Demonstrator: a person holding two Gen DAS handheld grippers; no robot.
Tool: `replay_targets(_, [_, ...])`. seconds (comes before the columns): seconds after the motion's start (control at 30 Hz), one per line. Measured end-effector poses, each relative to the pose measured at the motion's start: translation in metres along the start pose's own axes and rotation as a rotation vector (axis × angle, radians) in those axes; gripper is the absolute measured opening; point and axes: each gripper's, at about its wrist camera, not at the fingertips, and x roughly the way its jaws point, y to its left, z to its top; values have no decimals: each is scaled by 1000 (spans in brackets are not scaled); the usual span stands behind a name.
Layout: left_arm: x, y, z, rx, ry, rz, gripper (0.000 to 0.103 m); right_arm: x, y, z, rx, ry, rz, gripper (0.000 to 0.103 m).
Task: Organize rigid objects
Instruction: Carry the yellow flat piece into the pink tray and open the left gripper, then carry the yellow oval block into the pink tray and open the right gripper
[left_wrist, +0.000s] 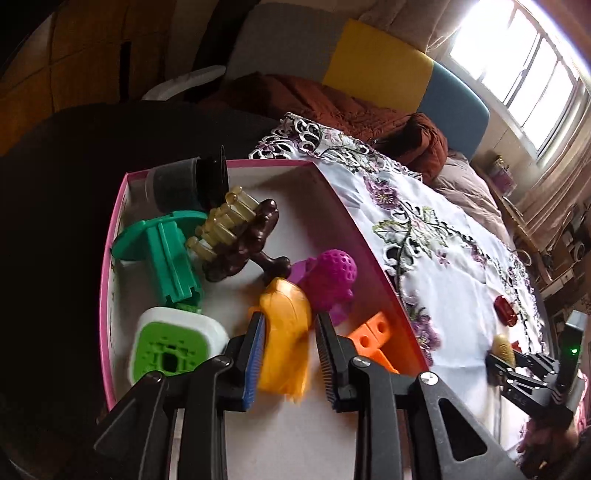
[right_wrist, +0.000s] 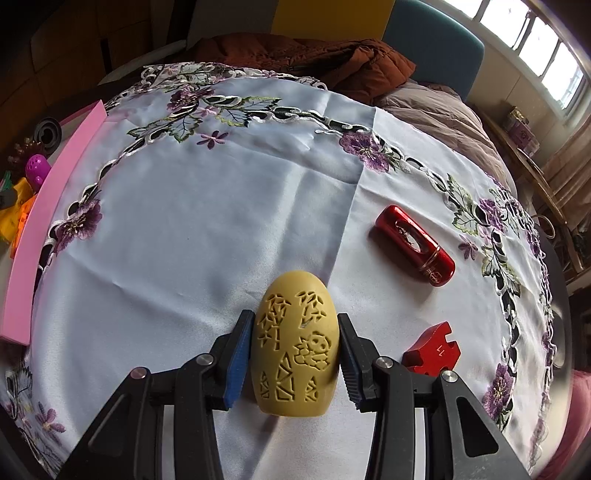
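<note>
Lowering the load: the left gripper (left_wrist: 288, 354) hangs over the pink box (left_wrist: 369, 236) with a yellow-orange toy (left_wrist: 284, 332) between its fingers (left_wrist: 255, 354). The pads sit against the toy's sides, so I read it as gripped, though the hold may be slackening.
Doing it well: bring the toy down into the bare floor of the box at the near end before letting go, clear of the green-and-white block (left_wrist: 173, 343) and the orange block (left_wrist: 373, 339), and keep it away from the wall.
Box contents: a dark cylinder (left_wrist: 173, 188) at the far end, a green plastic piece (left_wrist: 166, 247), a brown toy with pale pegs (left_wrist: 240, 236), a purple perforated toy (left_wrist: 328, 280), plus both blocks. It is already crowded.
Surface: an embroidered cloth (right_wrist: 221, 221) carries what is left outside the box.
Carved egg: the right gripper (right_wrist: 295, 350) is clenched on a yellow carved egg (right_wrist: 295, 347) just above the cloth.
Red case: a glossy red case (right_wrist: 413, 243) lies well right of the box.
Red puzzle piece: a red puzzle piece (right_wrist: 432, 350) lies just beside the right fingers (right_wrist: 351, 354), likely the last pickups.
</note>
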Motion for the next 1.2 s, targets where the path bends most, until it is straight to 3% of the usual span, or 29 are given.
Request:
replay_targets(0.27, [-17,-5,-4,47,-53,30,30,0,1,0,-1,0,-2,44])
replay_targets(0.57, [-62,-14,-30,72,-117,46,31,0,3,0,-17,-4,-17,44])
replay_targets(1.2, [-87,-8,-58,76,-109,56,31,-3,6,1,-9,-6,-42,44])
